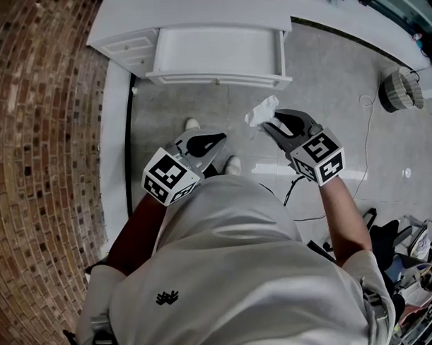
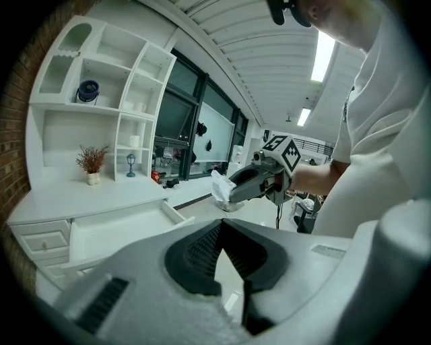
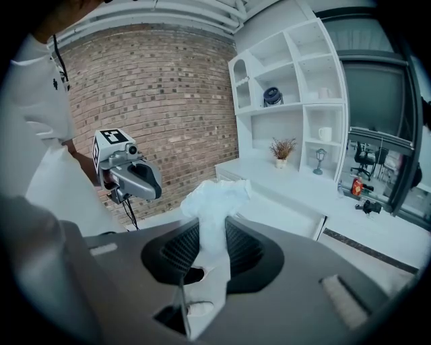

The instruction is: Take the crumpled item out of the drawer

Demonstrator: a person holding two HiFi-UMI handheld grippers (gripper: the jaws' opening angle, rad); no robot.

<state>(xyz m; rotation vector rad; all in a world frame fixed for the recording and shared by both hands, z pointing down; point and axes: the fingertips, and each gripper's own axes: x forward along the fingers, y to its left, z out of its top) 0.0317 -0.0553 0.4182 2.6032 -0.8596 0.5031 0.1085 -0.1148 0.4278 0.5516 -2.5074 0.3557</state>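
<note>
The crumpled item point(image 1: 261, 111), a wad of white paper, hangs in the air in front of the drawer, clamped between the jaws of my right gripper point(image 1: 271, 123). In the right gripper view the paper point(image 3: 214, 202) fills the gap between the dark pads and sticks out past the gripper's point(image 3: 214, 226) tips. The white drawer point(image 1: 218, 79) stands pulled out, and its inside looks bare. My left gripper point(image 1: 215, 143) hovers lower left of the right one, holding nothing. Its jaws point(image 2: 221, 226) meet at the tips.
A white cabinet with small drawers point(image 1: 128, 46) stands against the brick wall point(image 1: 41, 127) at the left. A woven basket point(image 1: 401, 90) and cables point(image 1: 293, 189) lie on the tiled floor at the right. The person's feet point(image 1: 234, 164) are below the drawer. Shelves hold a plant point(image 2: 91, 162).
</note>
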